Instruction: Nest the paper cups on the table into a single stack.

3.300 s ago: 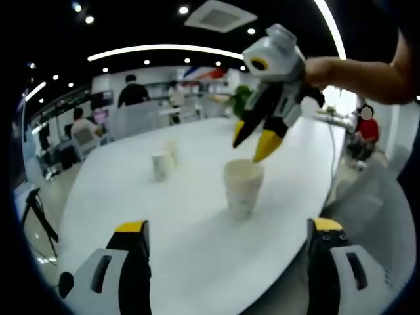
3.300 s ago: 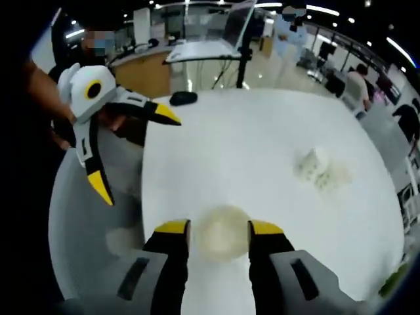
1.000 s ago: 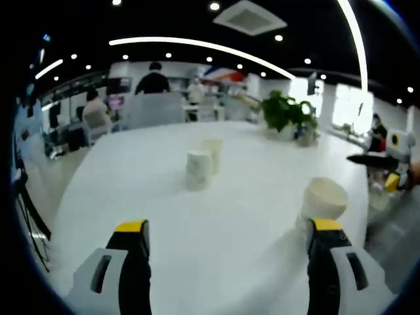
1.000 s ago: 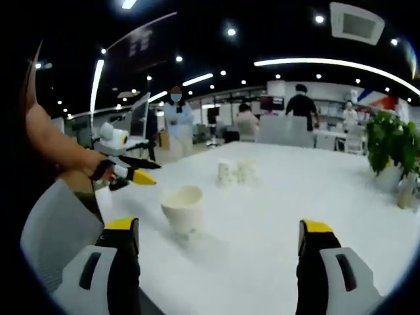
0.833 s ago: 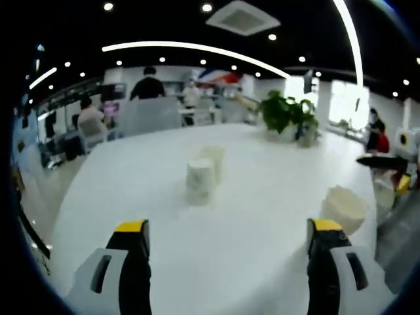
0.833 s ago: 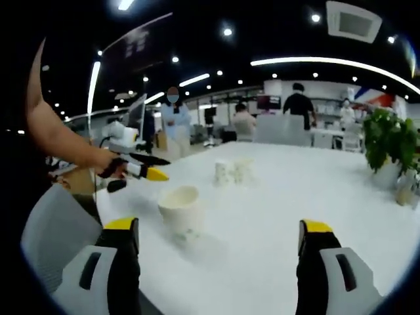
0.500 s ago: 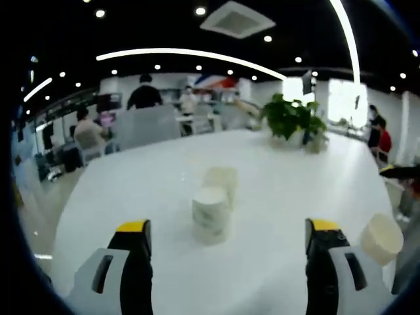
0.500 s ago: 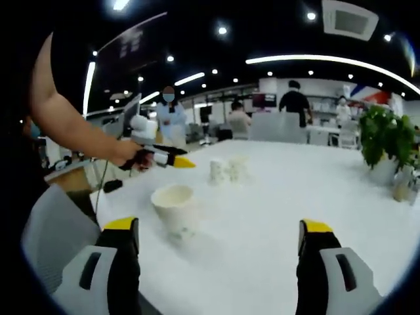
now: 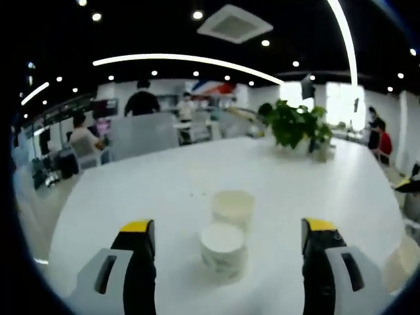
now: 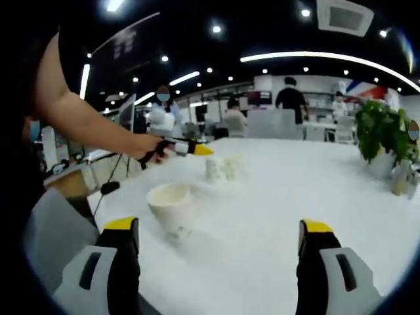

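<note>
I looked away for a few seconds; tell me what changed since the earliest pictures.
The right gripper let go of the near cup and backed off, open. The left gripper swung toward the two far cups, now between its open jaws. All cups stayed standing on the table.

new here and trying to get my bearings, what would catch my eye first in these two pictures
In the left gripper view, two paper cups stand close together on the white table, right ahead between the wide-open jaws of the left gripper. In the right gripper view, a single open cup stands near the table's edge, left of the open right gripper, with the left gripper reaching toward the far pair. A potted plant stands at the far side.
</note>
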